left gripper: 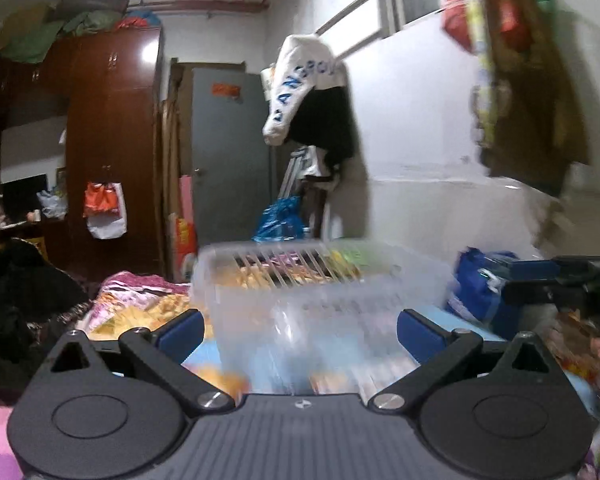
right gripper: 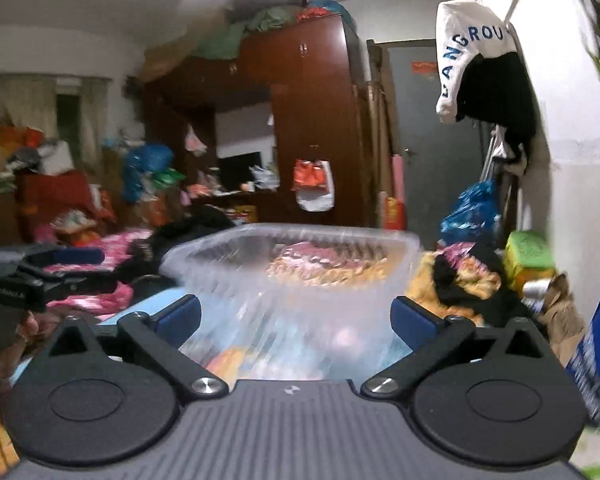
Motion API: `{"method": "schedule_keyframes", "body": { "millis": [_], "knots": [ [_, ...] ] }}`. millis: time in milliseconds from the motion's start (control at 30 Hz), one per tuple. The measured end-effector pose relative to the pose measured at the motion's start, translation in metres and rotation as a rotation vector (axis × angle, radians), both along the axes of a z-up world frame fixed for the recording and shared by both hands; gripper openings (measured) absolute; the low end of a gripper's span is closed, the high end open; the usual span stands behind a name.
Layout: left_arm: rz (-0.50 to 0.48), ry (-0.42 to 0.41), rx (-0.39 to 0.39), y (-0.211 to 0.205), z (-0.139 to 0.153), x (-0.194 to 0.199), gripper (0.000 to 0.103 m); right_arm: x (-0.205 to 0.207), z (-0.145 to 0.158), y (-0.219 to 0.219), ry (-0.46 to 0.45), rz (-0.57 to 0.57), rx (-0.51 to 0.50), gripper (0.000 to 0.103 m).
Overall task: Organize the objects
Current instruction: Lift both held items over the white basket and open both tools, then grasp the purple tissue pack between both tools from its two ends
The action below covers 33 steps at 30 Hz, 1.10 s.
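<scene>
A clear ribbed plastic bin (left gripper: 320, 292) stands right in front of both grippers; it also shows in the right wrist view (right gripper: 292, 276). It is blurred. My left gripper (left gripper: 300, 330) is open, its blue pads (left gripper: 180, 332) spread wide either side of the bin's near wall. My right gripper (right gripper: 296, 320) is open too, its blue pads (right gripper: 414, 318) flanking the bin. I cannot tell whether the pads touch it. Colourful items show through the bin's walls. The other gripper shows at the right edge of the left view (left gripper: 560, 280).
A cluttered bed with pink patterned bedding (left gripper: 140, 300) and black clothes (left gripper: 16, 292) lies left. A blue bag (left gripper: 480, 288) sits right of the bin. A brown wardrobe (right gripper: 312, 120), a grey door (left gripper: 228, 152) and hanging clothes (left gripper: 308, 92) stand behind. A green box (right gripper: 530, 256) sits at the right.
</scene>
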<state>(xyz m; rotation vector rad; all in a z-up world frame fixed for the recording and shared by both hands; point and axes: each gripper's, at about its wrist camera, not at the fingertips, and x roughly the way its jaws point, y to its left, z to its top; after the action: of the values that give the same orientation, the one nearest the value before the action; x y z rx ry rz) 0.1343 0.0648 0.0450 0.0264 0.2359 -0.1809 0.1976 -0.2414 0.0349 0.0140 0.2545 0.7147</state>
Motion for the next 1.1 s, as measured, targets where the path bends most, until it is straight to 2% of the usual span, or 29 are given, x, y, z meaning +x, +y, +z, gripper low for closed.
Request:
{"method": "schedule_keyframes", "body": {
  "millis": [100,200,300,433,533,667,700,733,900,1100],
  "knots": [
    [-0.064,0.000,0.008,0.003,-0.033,-0.041,0.103,-0.027,-0.028,-0.013,0.056,0.050,0.031,0.103],
    [-0.093,-0.009,0.037,-0.003,-0.051,-0.060,0.103,-0.040,-0.049,-0.018,0.074,0.107,0.066,0.103],
    [-0.117,-0.013,0.029,-0.009,-0.058,-0.059,0.102,-0.030,-0.056,-0.005,0.063,0.151,0.005,0.101],
    [-0.168,-0.019,0.038,-0.024,-0.069,-0.055,0.096,-0.019,-0.065,0.007,0.067,0.218,0.002,0.094],
    [-0.196,-0.018,0.042,-0.031,-0.081,-0.061,0.088,-0.019,-0.072,0.007,0.074,0.240,-0.004,0.085],
    [-0.218,-0.003,0.032,-0.036,-0.089,-0.054,0.081,-0.035,-0.088,-0.001,0.060,0.310,0.023,0.077],
    [-0.230,0.002,0.023,-0.037,-0.090,-0.053,0.075,-0.034,-0.088,0.000,0.060,0.332,0.025,0.068],
    [-0.251,0.007,0.015,-0.037,-0.092,-0.054,0.071,-0.039,-0.091,0.001,0.060,0.346,0.022,0.067],
    [-0.233,-0.033,0.061,-0.044,-0.096,-0.066,0.064,-0.059,-0.092,0.001,-0.003,0.315,-0.015,0.063],
    [-0.264,-0.059,0.039,-0.036,-0.091,-0.075,0.063,-0.071,-0.085,-0.003,-0.051,0.313,-0.018,0.058]
  ]
}}
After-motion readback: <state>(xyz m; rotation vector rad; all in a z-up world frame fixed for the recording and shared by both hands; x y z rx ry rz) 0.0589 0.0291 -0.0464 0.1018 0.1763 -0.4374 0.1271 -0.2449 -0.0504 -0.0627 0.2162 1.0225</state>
